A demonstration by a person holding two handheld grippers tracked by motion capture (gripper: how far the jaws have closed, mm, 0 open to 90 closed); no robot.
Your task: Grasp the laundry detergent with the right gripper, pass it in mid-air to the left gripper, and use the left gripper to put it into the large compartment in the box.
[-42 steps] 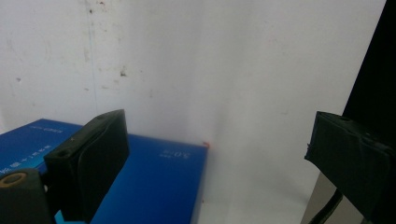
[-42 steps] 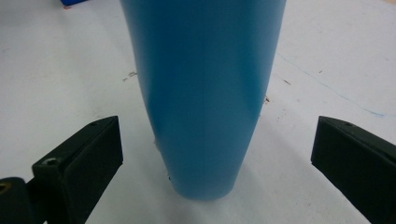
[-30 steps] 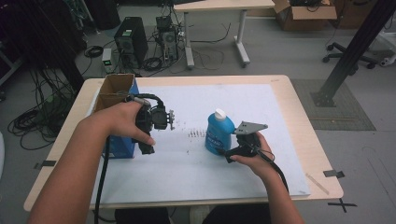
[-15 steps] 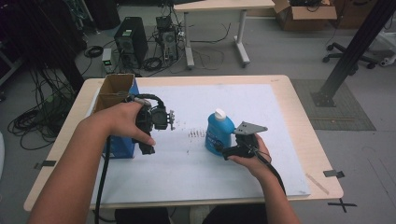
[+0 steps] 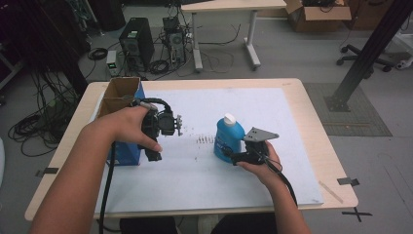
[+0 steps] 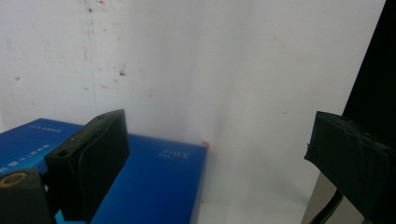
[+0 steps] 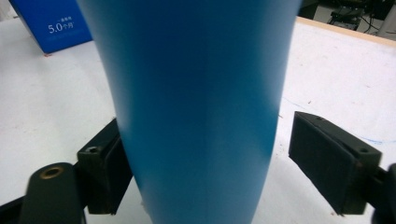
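From above, I saw a wooden table (image 5: 311,105) under a white sheet (image 5: 253,117), computers (image 5: 134,41) on the floor behind. My left gripper (image 6: 215,158) gaped empty over the blue box (image 6: 154,186). My right gripper (image 7: 205,172) had been closing around the blue bottle (image 7: 196,93), one pad (image 7: 109,170) touching, the other clear; "5.0" showed on that box.

Even indoor light, close-ups soft

A sheet (image 5: 243,105) is spread over the table (image 5: 316,112). A bottle (image 5: 228,136) is stood upright on the sheet near its middle, and the right gripper (image 5: 233,155) is placed at the bottle's 5 o'clock, with the bottle set between its jaws. An open box (image 5: 119,92) is stood at the sheet's 9 o'clock edge. The left gripper (image 5: 175,125) is held between box and bottle, at the bottle's 9 o'clock.
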